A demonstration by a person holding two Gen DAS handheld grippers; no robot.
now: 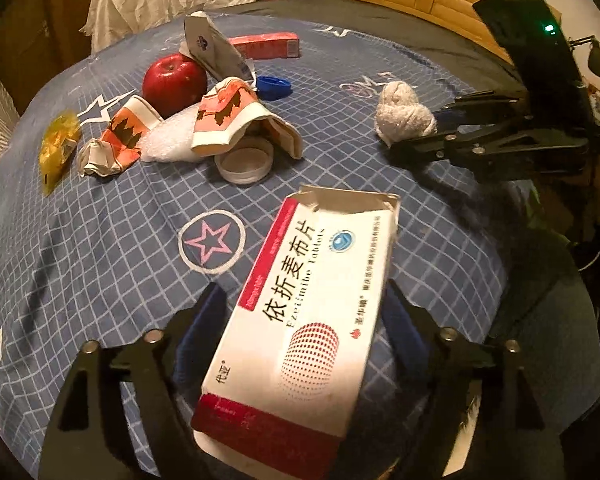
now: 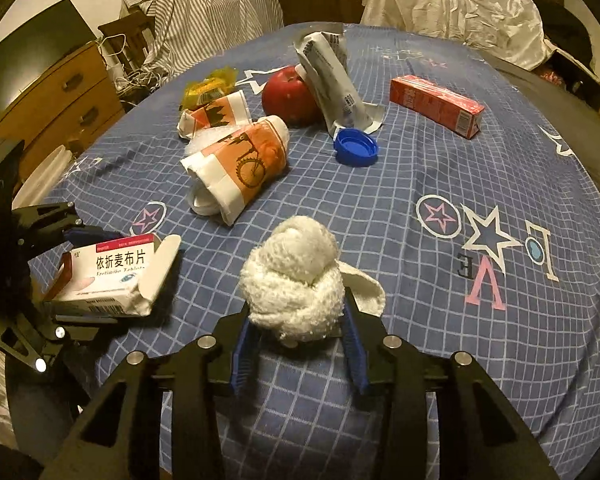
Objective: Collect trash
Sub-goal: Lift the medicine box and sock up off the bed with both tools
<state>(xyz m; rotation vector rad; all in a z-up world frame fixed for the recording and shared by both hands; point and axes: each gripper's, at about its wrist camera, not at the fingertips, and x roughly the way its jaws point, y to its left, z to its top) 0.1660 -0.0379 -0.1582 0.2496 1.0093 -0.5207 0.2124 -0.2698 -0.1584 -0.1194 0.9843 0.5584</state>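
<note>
My left gripper [image 1: 306,300] is shut on a white and red medicine box [image 1: 304,312], held just above the blue checked cloth; the box also shows in the right wrist view [image 2: 112,276]. My right gripper [image 2: 296,312] is shut on a white knotted towel ball [image 2: 294,280], which also shows in the left wrist view [image 1: 404,114]. On the cloth lie two crushed orange paper cups [image 2: 240,164] [image 2: 216,114], a yellow wrapper [image 2: 208,86], a blue cap [image 2: 356,146], a white lid [image 1: 244,160], a grey-white pouch [image 2: 332,80] and a red carton [image 2: 436,104].
A red apple [image 2: 290,94] sits among the trash at the far middle. Crumpled white plastic [image 2: 460,12] lies beyond the table's far edge. A wooden drawer unit [image 2: 60,96] stands at the left. A striped cloth [image 2: 204,8] hangs behind.
</note>
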